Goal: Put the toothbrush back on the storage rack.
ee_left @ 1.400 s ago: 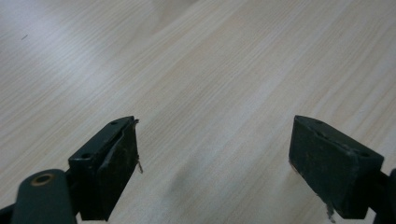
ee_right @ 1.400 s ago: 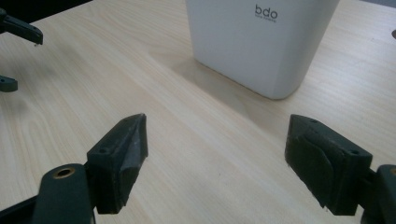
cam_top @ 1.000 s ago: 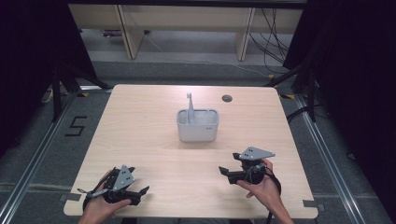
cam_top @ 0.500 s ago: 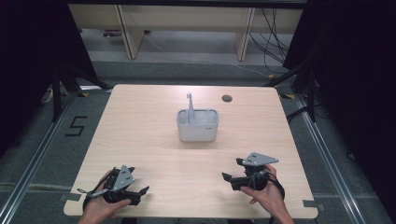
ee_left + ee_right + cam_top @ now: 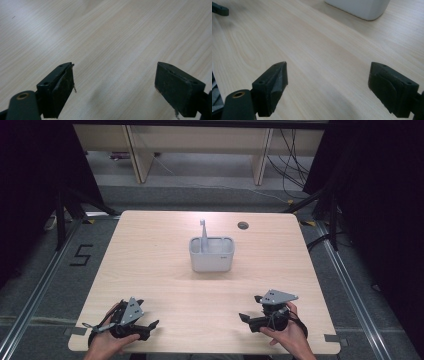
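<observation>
Left gripper [image 5: 145,330]: held low over the table's near left corner by the left hand [image 5: 102,345]; its jaws stand wide apart with nothing between them, and its own view [image 5: 113,85] has bare wood grain in the gap.

Right gripper [image 5: 248,320]: held by the right hand [image 5: 285,335] near the table's near right edge, grey plate on top, jaws pointing toward the left gripper; the jaws are spread wide and empty, as its own view [image 5: 327,85] confirms.

Gap between grippers: the two are well apart, with bare tabletop between them.

Table [image 5: 160,270]: light wood, rounded corners; it lies under both grippers.

Bin [image 5: 211,255]: a white, rounded box, well ahead of both grippers and about midway between them; in the right gripper view its lower corner [image 5: 359,7] sits up ahead and off to the right of the jaws.

Stick [image 5: 203,232]: a slim pale upright piece rising from the bin's far left part; it may be a brush or handle, too small to tell.

Hole [image 5: 243,225]: a dark round spot in the table, beyond the bin, far ahead of the right gripper.

Floor mark [image 5: 81,255]: a black "5" on the grey floor, left of the table and ahead of the left gripper.
</observation>
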The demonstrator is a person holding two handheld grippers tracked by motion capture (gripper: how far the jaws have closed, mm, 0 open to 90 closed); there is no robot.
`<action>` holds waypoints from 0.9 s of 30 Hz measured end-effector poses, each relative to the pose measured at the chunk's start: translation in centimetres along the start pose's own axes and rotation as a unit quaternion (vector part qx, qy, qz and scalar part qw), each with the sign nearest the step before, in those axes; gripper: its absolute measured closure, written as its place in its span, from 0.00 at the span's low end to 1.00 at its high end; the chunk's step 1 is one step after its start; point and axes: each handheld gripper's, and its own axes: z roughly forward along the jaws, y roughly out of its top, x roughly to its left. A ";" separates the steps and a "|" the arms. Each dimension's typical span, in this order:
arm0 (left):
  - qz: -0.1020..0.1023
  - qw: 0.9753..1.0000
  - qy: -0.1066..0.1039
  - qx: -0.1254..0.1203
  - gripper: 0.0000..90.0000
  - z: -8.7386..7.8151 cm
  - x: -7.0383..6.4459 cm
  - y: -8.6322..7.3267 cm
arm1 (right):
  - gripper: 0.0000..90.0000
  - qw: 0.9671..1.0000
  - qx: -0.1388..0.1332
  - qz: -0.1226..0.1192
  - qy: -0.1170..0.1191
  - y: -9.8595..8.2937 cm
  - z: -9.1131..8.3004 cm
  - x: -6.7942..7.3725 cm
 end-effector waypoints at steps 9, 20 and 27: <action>-0.001 1.000 0.000 -0.001 0.17 0.0 0.0 0.0 | 0.19 1.000 0.014 0.000 -0.007 -1.1 -0.5 0.2; 0.000 1.000 0.000 0.000 0.17 0.0 -0.1 0.0 | 0.19 1.000 0.021 0.002 -0.020 -1.9 -1.2 -0.2; 0.000 1.000 -0.001 0.000 0.17 0.0 -0.1 0.0 | 0.19 1.000 0.026 -0.005 -0.010 -1.9 -0.9 -0.4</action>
